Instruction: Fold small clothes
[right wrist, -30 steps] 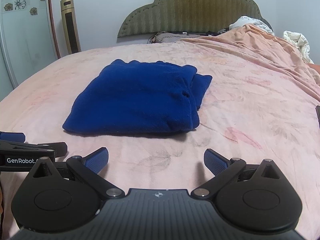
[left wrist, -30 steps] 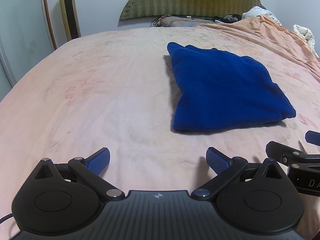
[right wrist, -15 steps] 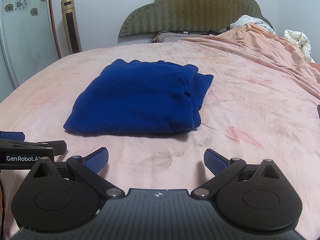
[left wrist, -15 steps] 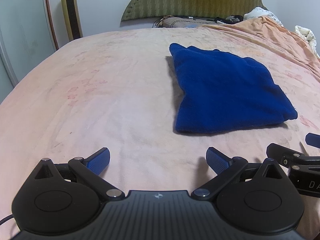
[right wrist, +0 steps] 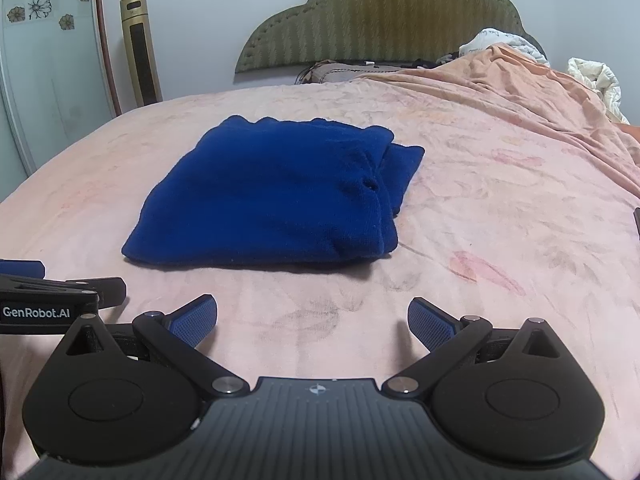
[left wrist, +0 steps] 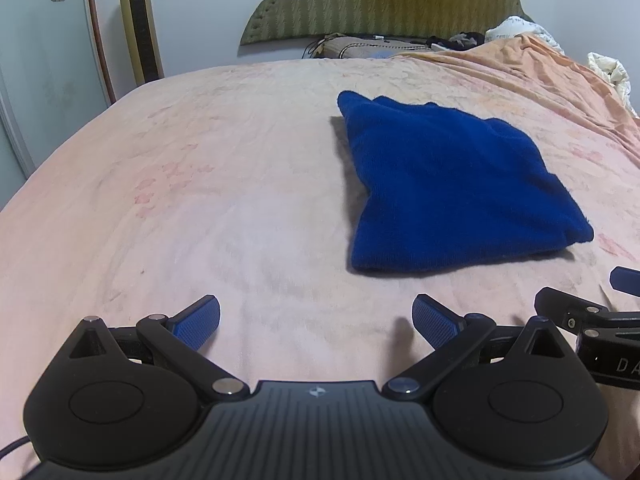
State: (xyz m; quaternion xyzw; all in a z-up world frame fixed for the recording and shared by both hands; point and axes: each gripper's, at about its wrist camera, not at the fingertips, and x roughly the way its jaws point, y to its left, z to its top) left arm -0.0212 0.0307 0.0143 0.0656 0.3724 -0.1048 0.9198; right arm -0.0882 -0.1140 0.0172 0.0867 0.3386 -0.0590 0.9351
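Observation:
A dark blue garment (left wrist: 452, 188) lies folded into a thick square on the pink bed sheet (left wrist: 200, 200). In the right wrist view the blue garment (right wrist: 276, 196) lies ahead and to the left, with a second layer sticking out at its right side. My left gripper (left wrist: 316, 318) is open and empty, low over the sheet, short of the garment and to its left. My right gripper (right wrist: 312, 318) is open and empty, just in front of the garment's near edge. Each gripper's side shows in the other's view.
A green padded headboard (right wrist: 380, 20) stands at the far end with pillows and clutter below it. A rumpled orange blanket (right wrist: 540, 92) covers the bed's right side. A gold tower fan (right wrist: 140, 48) and a glass door (right wrist: 44, 80) stand at the left.
Both grippers have drawn back slightly and tilted down, so the garment sits a little lower and farther in view. The garment itself has not moved.

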